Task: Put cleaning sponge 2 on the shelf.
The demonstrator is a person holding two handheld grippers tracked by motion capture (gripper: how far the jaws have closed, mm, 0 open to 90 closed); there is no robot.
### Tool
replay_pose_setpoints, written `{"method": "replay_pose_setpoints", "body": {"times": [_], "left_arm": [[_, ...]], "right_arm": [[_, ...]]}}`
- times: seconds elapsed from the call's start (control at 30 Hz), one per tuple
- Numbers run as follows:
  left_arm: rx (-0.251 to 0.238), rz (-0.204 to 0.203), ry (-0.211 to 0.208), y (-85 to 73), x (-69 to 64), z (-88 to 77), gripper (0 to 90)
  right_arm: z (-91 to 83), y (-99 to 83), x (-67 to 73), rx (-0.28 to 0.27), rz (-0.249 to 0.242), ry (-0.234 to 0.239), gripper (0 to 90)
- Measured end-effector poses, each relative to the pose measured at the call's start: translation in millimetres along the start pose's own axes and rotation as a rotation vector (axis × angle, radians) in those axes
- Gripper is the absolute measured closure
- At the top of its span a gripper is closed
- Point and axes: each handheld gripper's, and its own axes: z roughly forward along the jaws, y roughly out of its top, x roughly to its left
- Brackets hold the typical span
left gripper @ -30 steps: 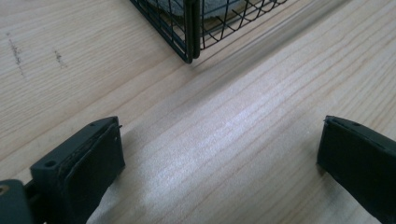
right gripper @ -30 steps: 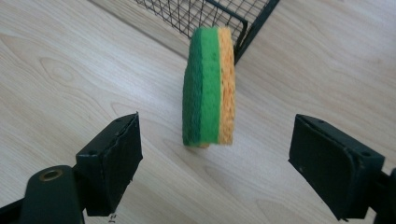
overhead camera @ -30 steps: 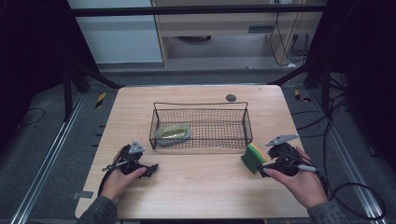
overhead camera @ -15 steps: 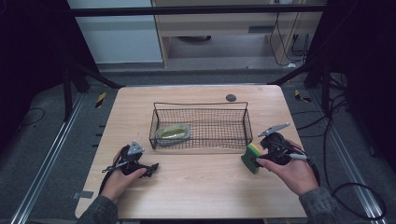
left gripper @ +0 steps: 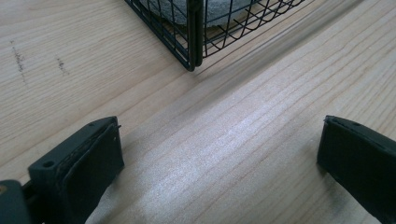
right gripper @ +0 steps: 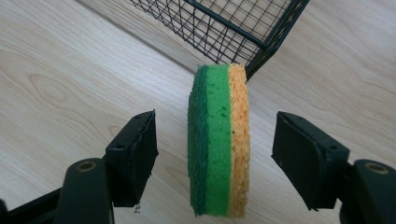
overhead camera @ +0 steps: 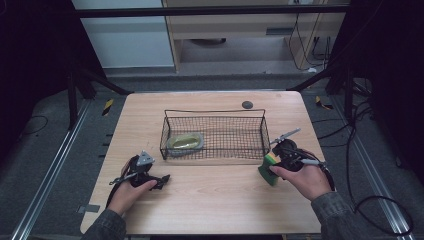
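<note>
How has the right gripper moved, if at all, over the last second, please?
Yes. The right gripper has moved up the table toward the wire basket's right end, closing in around the standing sponge.

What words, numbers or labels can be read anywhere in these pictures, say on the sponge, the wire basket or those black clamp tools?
None can be read.
The sponge shows plain dark green, light green and yellow layers, no print.
The wire basket carries no tag.
The left gripper and right gripper show bare black jaws, no marking.
The table is plain wood grain.
</note>
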Motion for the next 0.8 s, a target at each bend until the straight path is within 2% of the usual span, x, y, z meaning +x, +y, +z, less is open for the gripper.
{"method": "replay_pose_setpoints", "body": {"times": [0.23,0.47,0.6,0.73,0.8], "left_arm": [[0.001,0.003,0.000,0.4,0.5,0.3,0.0],[0.001,0.004,0.000,0.6,0.7,0.5,0.0],[0.001,0.005,-0.001,0.9,1.0,0.8,0.0],[0.001,0.005,-0.002,1.0,1.1,0.8,0.0],[0.001,0.005,-0.002,1.0,1.1,0.9,0.0]], "right_arm": [[15.7,6.1,-5.8,0.061,0.003,0.033,35.9],[26.9,8.6,-9.5,0.118,-0.002,0.051,45.6],[28.4,7.9,-9.2,0.129,0.004,0.057,50.1],[28.7,7.5,-10.5,0.127,-0.006,0.067,64.1],[26.6,7.4,-11.2,0.122,-0.019,0.068,64.5]]}}
